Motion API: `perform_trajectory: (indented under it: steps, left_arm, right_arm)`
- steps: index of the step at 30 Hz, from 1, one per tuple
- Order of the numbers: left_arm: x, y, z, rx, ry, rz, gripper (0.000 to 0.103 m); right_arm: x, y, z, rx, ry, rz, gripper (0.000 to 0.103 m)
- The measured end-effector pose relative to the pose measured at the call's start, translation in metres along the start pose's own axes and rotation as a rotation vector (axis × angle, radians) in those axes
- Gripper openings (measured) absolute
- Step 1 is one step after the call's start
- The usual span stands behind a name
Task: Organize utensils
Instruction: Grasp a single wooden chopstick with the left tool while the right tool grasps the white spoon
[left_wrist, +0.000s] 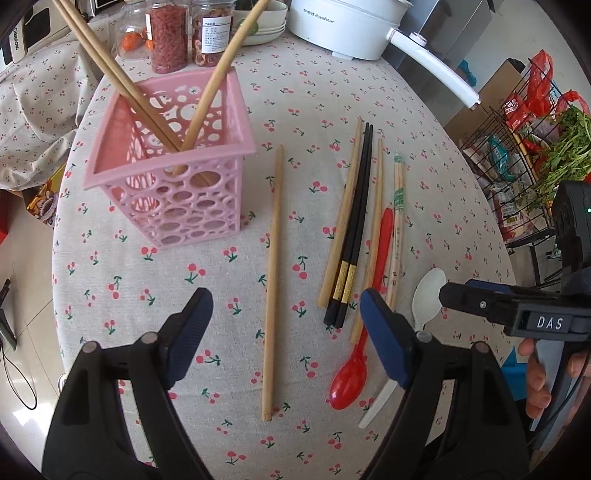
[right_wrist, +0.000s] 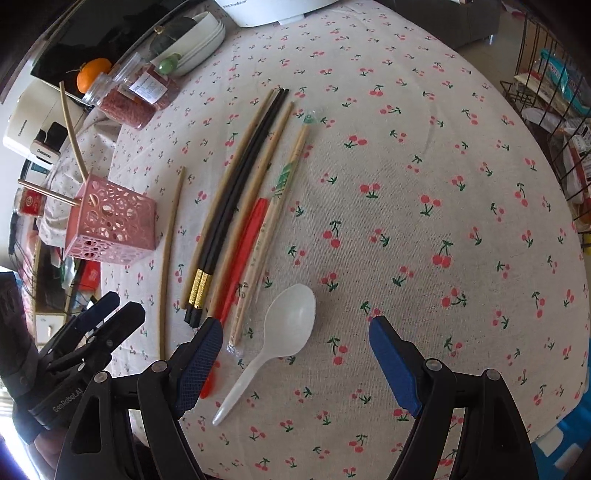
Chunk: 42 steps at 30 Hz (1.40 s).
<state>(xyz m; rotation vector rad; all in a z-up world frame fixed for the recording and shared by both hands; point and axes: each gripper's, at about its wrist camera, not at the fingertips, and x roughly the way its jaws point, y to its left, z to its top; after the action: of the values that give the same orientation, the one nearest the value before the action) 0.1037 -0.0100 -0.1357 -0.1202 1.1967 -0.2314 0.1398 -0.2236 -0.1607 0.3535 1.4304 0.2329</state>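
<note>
Left gripper (left_wrist: 286, 314): wide open in our left hand, holding nothing, hovering over the lone wooden chopstick (left_wrist: 272, 280) that lies between its fingers on the cloth.
Right gripper (right_wrist: 295, 339): also spread wide with nothing in it, and the white plastic spoon (right_wrist: 284, 332) sits on the table between its blue pads (right_wrist: 393, 363).
Red spoon (left_wrist: 360, 343): just left of the white one, its handle tucked in among the sticks.
Loose bundle: black chopsticks (left_wrist: 352, 236) with gold bands, two plain wooden ones either side, plus a wrapped disposable pair (left_wrist: 397, 221), all lying side by side.
Pink basket (left_wrist: 173, 166): upright, left of the single chopstick, with three wooden sticks leaning out of it.
Table (right_wrist: 424, 166): cherry-print cloth; jars (left_wrist: 166, 33), stacked bowls and a white electric pot (left_wrist: 343, 22) at the far edge.
</note>
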Motion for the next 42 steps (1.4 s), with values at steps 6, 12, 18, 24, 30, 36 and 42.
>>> perform_trajectory:
  steps: [6,12,18,24,30,36,42]
  left_arm:
    - [0.021,0.004,0.003,0.002,0.012,-0.020,0.040]
    - [0.037,0.009,0.007,-0.005,-0.011,0.008,0.019]
    - [0.035,-0.003,0.001,0.029,0.041,-0.003,0.008]
    - [0.031,-0.009,-0.016,0.093,0.168,0.018,0.008]
    - [0.024,-0.015,-0.021,0.159,0.213,0.008,0.012]
    - [0.027,-0.016,-0.003,0.132,0.108,0.011,0.015]
    - [0.046,-0.022,0.006,0.142,0.081,0.042,0.015]
  right_arm:
    - [0.003,-0.005,0.000,0.036,0.008,0.014,0.083]
    - [0.004,-0.009,0.000,0.043,0.000,0.020,0.082]
    - [0.010,-0.013,-0.001,0.053,0.008,0.031,0.060]
    - [0.014,-0.010,-0.001,0.035,0.027,0.063,0.031]
    - [0.017,-0.007,0.001,0.034,0.029,0.067,0.026]
    - [0.020,-0.004,0.002,0.031,0.021,0.064,0.021]
    - [0.020,-0.007,0.003,0.037,0.011,0.065,0.015]
